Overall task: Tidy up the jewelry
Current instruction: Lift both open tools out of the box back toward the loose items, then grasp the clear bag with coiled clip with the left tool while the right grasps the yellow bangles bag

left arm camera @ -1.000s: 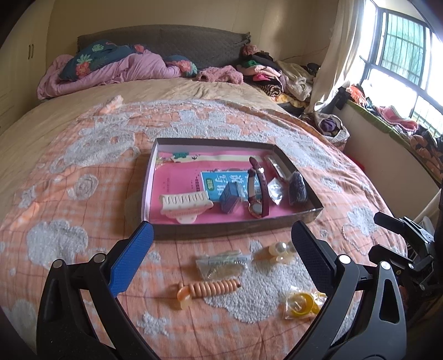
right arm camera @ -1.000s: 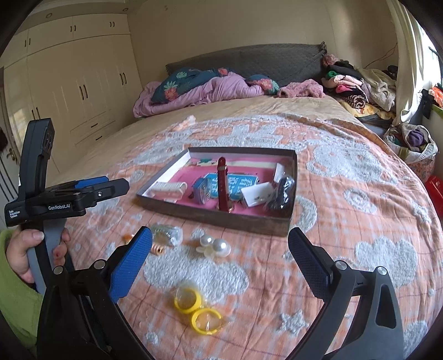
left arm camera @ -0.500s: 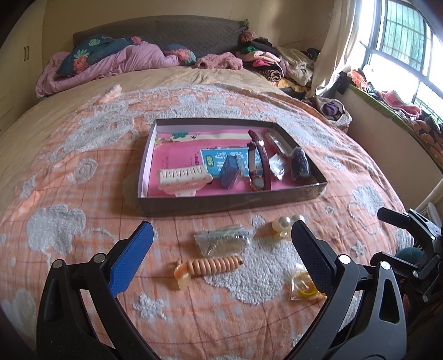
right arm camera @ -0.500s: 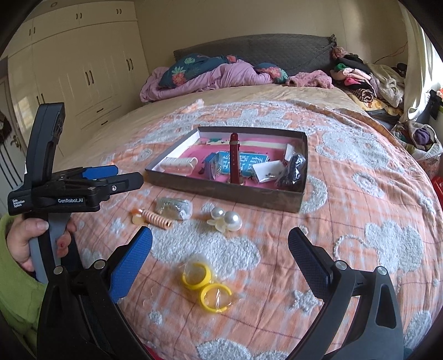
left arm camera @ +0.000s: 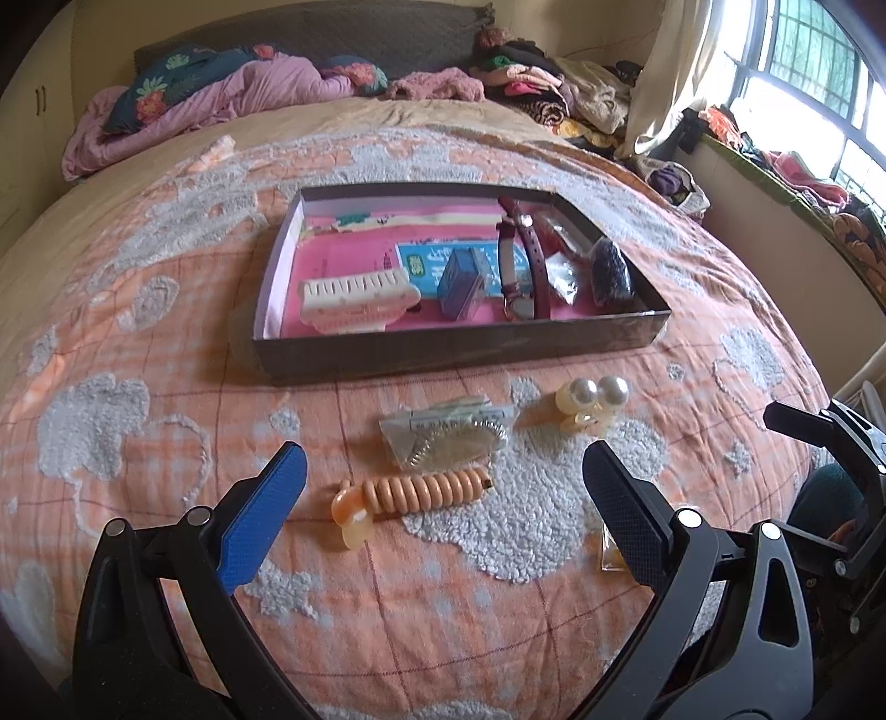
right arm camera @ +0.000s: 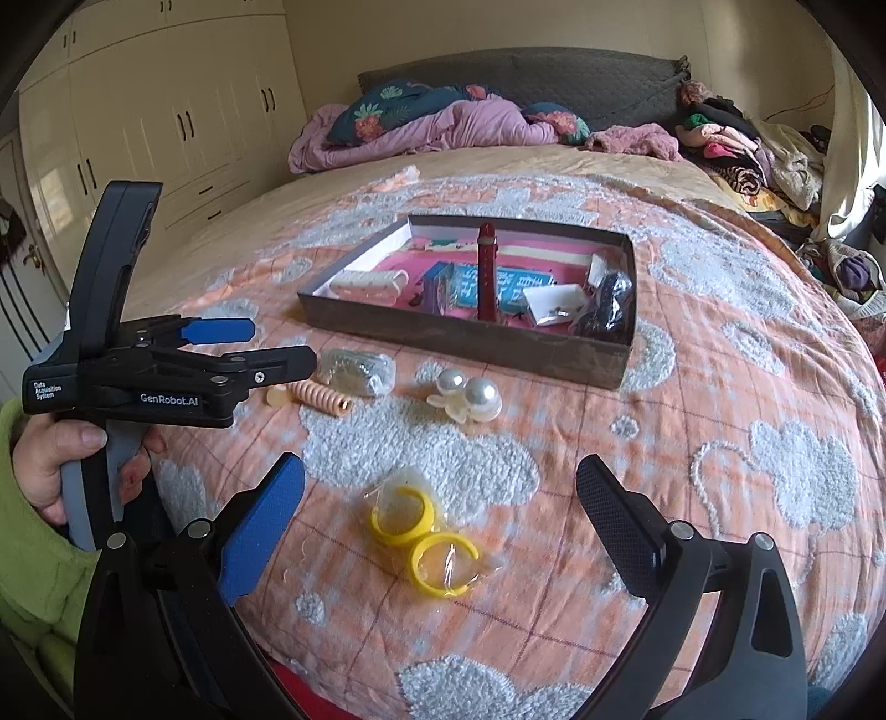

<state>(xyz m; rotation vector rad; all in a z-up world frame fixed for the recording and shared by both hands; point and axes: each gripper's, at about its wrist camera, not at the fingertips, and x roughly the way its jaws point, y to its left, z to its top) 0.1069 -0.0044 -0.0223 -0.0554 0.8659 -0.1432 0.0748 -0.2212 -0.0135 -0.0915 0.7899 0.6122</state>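
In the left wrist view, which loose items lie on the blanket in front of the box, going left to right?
Orange spiral hair tie → clear bag with a silver chain → pearl hair clip.

A bedroom is seen, filled by a wide bed (right arm camera: 720, 387) spread with an orange blanket (left arm camera: 166, 443) patterned in grey clouds. A dark padded headboard (right arm camera: 554, 72) is set against a cream wall (right arm camera: 443, 27). A purple duvet (right arm camera: 443, 127) is bunched below it, clothes (right arm camera: 736, 144) heaped beside. White wardrobes (right arm camera: 166, 99) are lined along one side. Daylight is let in through a barred window (left arm camera: 819, 72), a pale curtain (left arm camera: 659, 72) drawn aside.
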